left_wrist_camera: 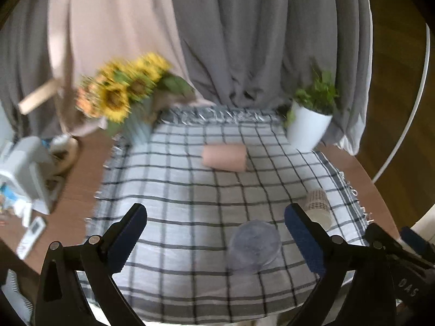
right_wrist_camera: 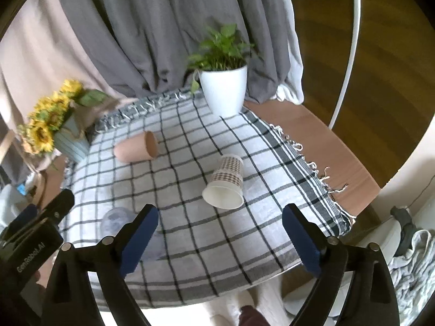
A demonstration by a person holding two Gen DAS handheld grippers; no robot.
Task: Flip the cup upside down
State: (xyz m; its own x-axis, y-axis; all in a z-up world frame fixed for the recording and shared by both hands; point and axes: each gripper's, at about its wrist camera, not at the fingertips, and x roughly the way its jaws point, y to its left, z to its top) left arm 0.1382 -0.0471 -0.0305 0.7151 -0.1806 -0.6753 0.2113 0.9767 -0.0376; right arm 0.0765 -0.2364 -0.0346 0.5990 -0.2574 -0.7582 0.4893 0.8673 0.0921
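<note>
Three cups are on the checked cloth (left_wrist_camera: pixel 176 190). A pink cup (left_wrist_camera: pixel 224 159) lies on its side at the back; in the right wrist view (right_wrist_camera: pixel 134 149) its mouth faces right. A patterned paper cup (right_wrist_camera: pixel 225 183) lies on its side, mouth toward me; it also shows in the left wrist view (left_wrist_camera: pixel 318 207). A clear plastic cup (left_wrist_camera: pixel 254 245) stands near the front, also showing in the right wrist view (right_wrist_camera: pixel 117 224). My left gripper (left_wrist_camera: pixel 214 241) is open, with the clear cup between its fingers but lower. My right gripper (right_wrist_camera: pixel 220 237) is open and empty, in front of the paper cup.
A sunflower bouquet in a blue pot (right_wrist_camera: pixel 51 130) stands at the back left, and a green plant in a white pot (right_wrist_camera: pixel 224 89) at the back right. Grey curtains hang behind. The cloth's fringed edge and brown table (right_wrist_camera: pixel 326 146) lie to the right.
</note>
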